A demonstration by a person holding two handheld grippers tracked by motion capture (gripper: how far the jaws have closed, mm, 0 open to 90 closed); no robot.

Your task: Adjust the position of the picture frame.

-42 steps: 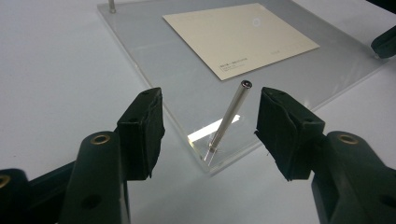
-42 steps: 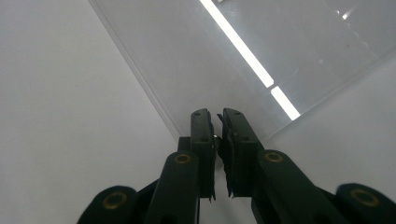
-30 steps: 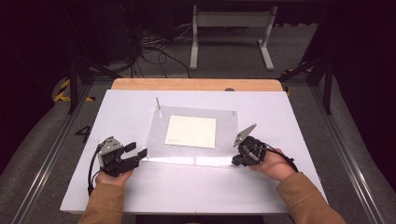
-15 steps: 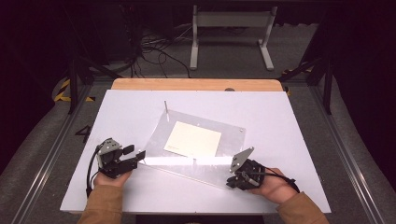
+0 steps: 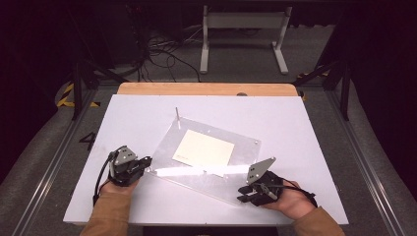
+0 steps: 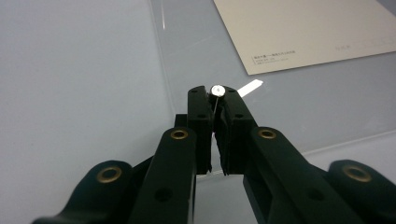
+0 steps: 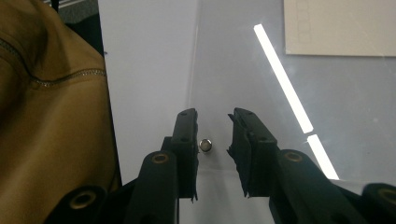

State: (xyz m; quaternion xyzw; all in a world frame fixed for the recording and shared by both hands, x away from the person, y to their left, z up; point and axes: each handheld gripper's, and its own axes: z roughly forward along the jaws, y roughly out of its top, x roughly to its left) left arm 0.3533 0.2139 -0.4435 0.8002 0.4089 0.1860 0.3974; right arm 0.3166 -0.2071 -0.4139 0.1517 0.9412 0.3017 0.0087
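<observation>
A clear acrylic plate [image 5: 196,183] lies turned at an angle on the white table [image 5: 295,128], with a cream paper sheet [image 5: 204,151] under its middle. A thin upright pin [image 5: 177,117] stands at its far corner. My left gripper [image 5: 146,164] is at the plate's left corner. In the left gripper view, the left gripper [image 6: 215,95] is shut on a small silver stud [image 6: 217,89]. My right gripper [image 5: 244,192] is at the plate's near right corner. In the right gripper view, the right gripper [image 7: 214,116] is open, with a metal stud [image 7: 205,145] between its jaws, close to the left one.
The table's near edge lies just behind both hands. A tan sleeve [image 7: 51,121] fills the left of the right gripper view. Beyond the table's wooden far edge [image 5: 206,88] stand a white frame [image 5: 241,29] and cables on the floor.
The plate has swung from square with the table to an angle. Its right corner came toward the near edge along with my right gripper. The left gripper stayed roughly in place.
</observation>
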